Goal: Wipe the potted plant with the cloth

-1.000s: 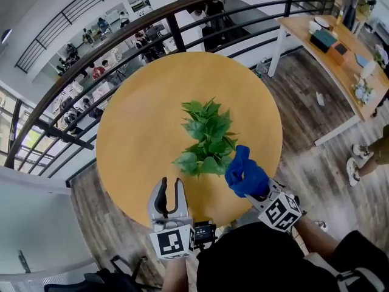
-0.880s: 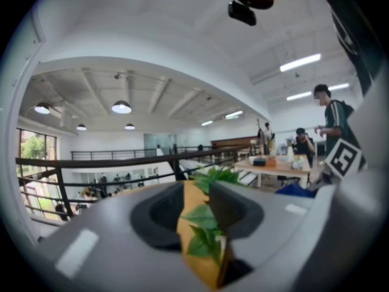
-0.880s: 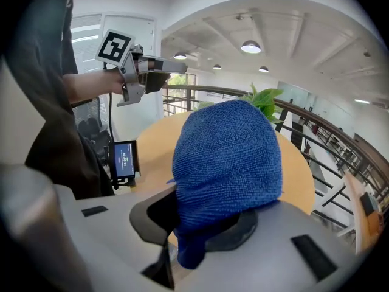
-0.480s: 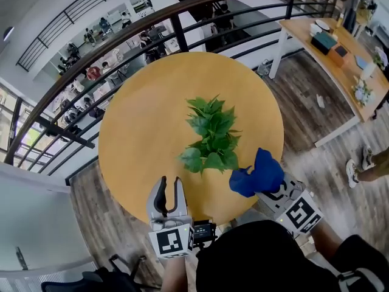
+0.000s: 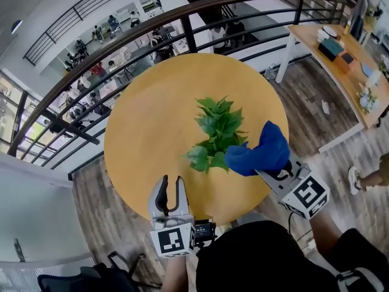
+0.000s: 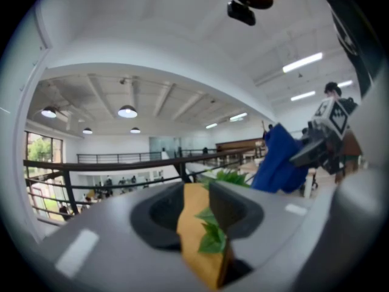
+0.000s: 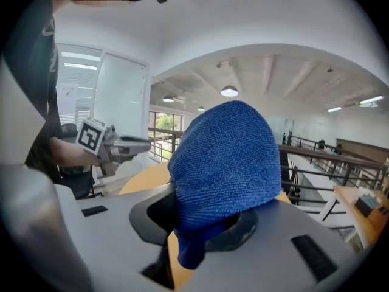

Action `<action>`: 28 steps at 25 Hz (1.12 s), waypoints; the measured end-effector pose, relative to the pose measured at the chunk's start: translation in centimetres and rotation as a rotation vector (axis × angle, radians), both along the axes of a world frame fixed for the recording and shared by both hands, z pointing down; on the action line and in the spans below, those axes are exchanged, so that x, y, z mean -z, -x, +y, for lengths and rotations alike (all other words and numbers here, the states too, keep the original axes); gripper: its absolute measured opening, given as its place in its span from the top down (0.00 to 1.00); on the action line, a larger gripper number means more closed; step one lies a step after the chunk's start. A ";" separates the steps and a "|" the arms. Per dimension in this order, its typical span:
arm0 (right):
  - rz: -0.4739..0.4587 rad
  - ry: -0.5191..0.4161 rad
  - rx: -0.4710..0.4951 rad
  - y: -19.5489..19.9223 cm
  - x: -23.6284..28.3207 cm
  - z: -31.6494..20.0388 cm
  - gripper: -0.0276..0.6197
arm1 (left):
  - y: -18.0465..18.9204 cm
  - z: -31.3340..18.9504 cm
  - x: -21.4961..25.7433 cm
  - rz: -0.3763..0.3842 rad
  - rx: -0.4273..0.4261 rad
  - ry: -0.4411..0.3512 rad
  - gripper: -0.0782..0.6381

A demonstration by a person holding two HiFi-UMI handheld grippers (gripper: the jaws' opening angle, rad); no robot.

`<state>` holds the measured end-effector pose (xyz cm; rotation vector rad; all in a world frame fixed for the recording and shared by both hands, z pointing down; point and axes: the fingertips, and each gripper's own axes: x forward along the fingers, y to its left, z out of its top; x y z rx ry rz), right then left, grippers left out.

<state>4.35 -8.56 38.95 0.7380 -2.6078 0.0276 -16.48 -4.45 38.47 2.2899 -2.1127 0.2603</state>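
The right gripper (image 5: 275, 166) pinches the blue cloth (image 5: 258, 152) just beside the leaves of the potted plant (image 5: 217, 132). The left gripper (image 5: 170, 186) hangs at the near edge of the round table (image 5: 146, 126), with its jaws slightly apart and empty.

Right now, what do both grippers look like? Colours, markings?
Both match: the left gripper and right gripper have light grey bodies, dark-lined curved jaws, and a white cube with black square markers at the rear. A small black box sits beside the left cube. The person wears a dark top.
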 end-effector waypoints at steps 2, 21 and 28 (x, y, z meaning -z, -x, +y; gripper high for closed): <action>0.059 0.088 -0.014 -0.3 -4.6 0.3 0.81 | 0.0 0.1 -0.1 0.000 0.001 0.000 0.72; -0.041 0.147 0.218 0.1 1.7 5.9 0.81 | -1.0 0.0 0.1 -0.006 -0.024 0.000 0.72; -0.285 -0.021 0.126 3.7 9.5 -0.7 0.81 | 0.0 0.7 0.1 -0.008 0.015 -0.004 0.72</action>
